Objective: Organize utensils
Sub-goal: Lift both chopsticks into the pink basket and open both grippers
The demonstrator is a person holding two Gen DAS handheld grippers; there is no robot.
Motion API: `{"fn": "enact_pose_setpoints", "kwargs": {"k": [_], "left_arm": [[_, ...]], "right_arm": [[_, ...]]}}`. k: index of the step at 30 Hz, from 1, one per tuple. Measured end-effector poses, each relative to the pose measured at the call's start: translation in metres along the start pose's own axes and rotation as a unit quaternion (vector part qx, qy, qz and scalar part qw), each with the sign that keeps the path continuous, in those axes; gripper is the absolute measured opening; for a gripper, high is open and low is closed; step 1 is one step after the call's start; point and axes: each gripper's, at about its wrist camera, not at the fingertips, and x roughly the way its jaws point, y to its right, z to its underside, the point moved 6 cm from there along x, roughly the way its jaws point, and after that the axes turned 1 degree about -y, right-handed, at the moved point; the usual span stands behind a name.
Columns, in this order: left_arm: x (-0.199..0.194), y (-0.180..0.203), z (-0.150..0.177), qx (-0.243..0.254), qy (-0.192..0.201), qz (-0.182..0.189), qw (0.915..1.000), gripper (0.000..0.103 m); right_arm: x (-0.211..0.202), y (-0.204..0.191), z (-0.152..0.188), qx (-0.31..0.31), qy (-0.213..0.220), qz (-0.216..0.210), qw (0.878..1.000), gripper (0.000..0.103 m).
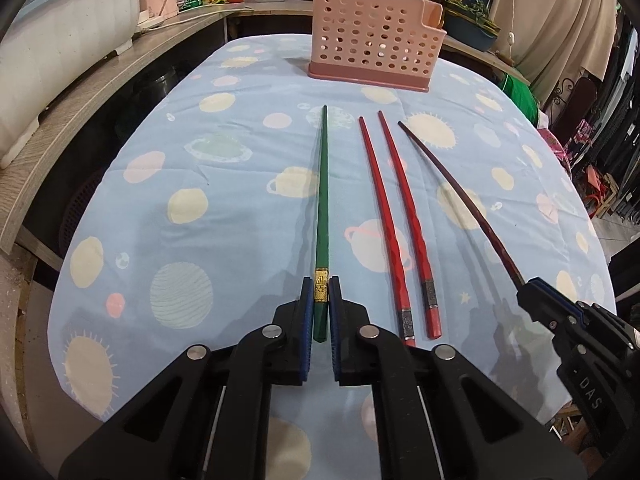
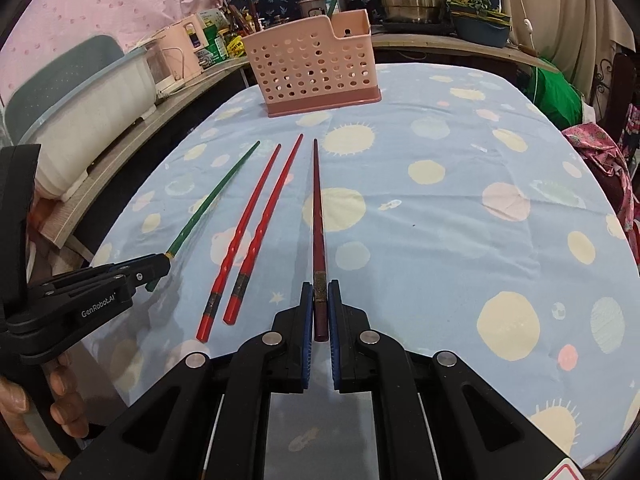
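Left gripper (image 1: 321,296) clamped on the thick end of the green chopstick (image 1: 322,200), pads pressed just at its gold band; tip pointing toward the pink perforated holder (image 1: 372,40)

Right gripper (image 2: 320,300) likewise clamped — on the thick end of the dark maroon chopstick (image 2: 318,216), tip also aimed at the holder

Between the two held sticks: two red chopsticks (image 1: 396,216), lying side by side on the blue planet-print tablecloth (image 1: 200,200), untouched by either tool

Holder standing upright at the far end of the table, well apart from all chopstick tips — contents not discernible

Person's fingers (image 2: 60,392) visible around the left tool's handle in the right wrist view
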Motion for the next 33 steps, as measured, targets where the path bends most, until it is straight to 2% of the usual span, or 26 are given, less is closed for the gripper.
{"fn": "enact_pose_setpoints", "kwargs": {"k": [9,18,24,33], "left_arm": [[-0.034,-0.001,-0.031,-0.008,0.02,0.021,0.9995,0.007],[-0.068,0.001,-0.082,-0.01,0.062,0.031,0.9976,0.007],[-0.086,0.006,-0.123,-0.006,0.096,0.034,0.9948,0.007],[-0.096,0.009,-0.18,0.002,0.133,0.024,0.9908,0.007]], "right_arm": [[-0.038,0.003,-0.042,0.011,0.052,-0.01,0.999,0.007],[-0.068,0.015,-0.105,0.023,0.114,-0.021,0.993,0.007],[-0.076,0.017,-0.148,0.02,0.146,-0.025,0.989,0.007],[-0.07,0.015,-0.203,0.02,0.166,-0.043,0.985,0.007]]}}
